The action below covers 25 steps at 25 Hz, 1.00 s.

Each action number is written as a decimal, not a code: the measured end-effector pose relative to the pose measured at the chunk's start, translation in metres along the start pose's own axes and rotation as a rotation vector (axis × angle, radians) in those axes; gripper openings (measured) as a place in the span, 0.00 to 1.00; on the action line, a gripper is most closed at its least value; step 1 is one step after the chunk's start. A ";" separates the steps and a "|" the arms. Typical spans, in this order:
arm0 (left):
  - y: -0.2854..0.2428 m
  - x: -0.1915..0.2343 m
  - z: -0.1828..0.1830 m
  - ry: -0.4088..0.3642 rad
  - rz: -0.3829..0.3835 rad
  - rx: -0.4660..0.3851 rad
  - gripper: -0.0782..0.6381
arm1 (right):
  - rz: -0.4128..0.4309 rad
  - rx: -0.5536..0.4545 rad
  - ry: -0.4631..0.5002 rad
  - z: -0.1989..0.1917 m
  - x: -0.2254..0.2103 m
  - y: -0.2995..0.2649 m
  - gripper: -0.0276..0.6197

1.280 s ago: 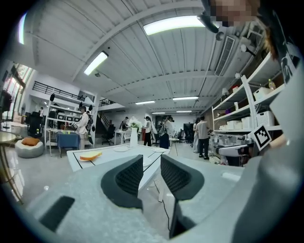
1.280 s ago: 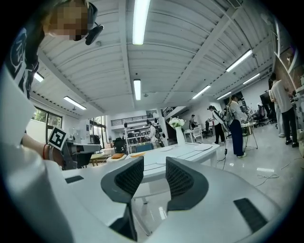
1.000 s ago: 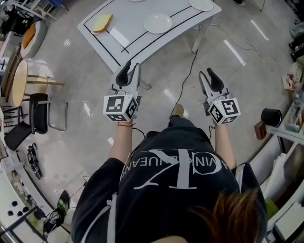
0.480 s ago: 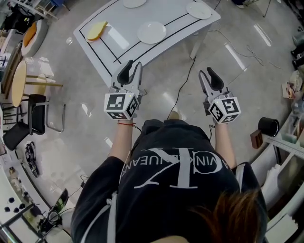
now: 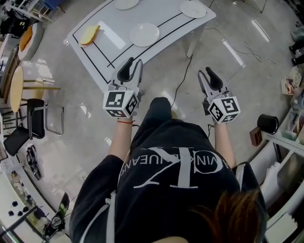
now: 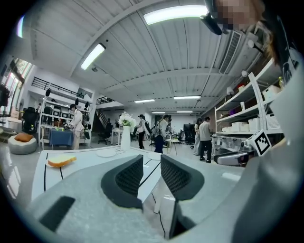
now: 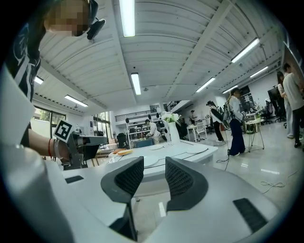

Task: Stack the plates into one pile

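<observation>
Two grippers are held out about level, side by side and well apart, both short of the table. Left gripper (image 5: 132,65): jaws apart, nothing between the pads; only the table's near edge shows through the gap. Right gripper (image 5: 207,74): jaws likewise apart and empty, with the left gripper off to its left at about the same reach.

Below and just ahead of the jaws: glossy floor (image 5: 90,102). A thin dark cable (image 5: 184,76) runs over it between the two grippers, toward the table leg (image 5: 193,42).

Ahead of the jaws: white table (image 5: 164,16) with black lines, its near edge just beyond the left jaws. Three plates lie on it, each apart from the others, none stacked.
- Nearest plate (image 5: 144,34): ahead of the left jaws, slightly to their right.
- Second plate (image 5: 193,8): farther on, ahead of the right jaws, near the table's right end.
- Third plate (image 5: 127,3): farthest, beyond the left jaws, cut off by the frame edge.

Yellow slice-shaped item (image 5: 89,34): on the table left of the left jaws, apart from all the plates.

Farther out in the left gripper view: white vase (image 6: 125,135) with flowers at the table's far end, then people (image 6: 205,137) standing by shelving.

Far left of the left jaws: black chair (image 5: 38,116) and round wooden table (image 5: 16,85). Far right of the right jaws: black cylinder (image 5: 267,122).
</observation>
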<state>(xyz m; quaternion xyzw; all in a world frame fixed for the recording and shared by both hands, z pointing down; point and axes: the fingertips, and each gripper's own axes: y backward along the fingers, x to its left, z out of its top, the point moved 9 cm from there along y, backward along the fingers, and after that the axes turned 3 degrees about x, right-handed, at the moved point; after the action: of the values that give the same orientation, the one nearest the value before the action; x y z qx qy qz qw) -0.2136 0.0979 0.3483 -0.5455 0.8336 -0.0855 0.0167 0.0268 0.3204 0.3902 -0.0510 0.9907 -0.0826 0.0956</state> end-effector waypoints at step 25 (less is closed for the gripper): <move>-0.241 0.019 0.019 0.048 -0.236 0.103 0.28 | -0.062 0.071 -0.078 0.039 -0.134 -0.133 0.24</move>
<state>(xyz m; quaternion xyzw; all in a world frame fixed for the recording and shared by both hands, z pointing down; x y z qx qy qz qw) -0.0006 -0.0161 0.3697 -0.6362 0.7581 -0.1425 0.0146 0.1770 0.1991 0.3996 -0.0815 0.9806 -0.1183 0.1331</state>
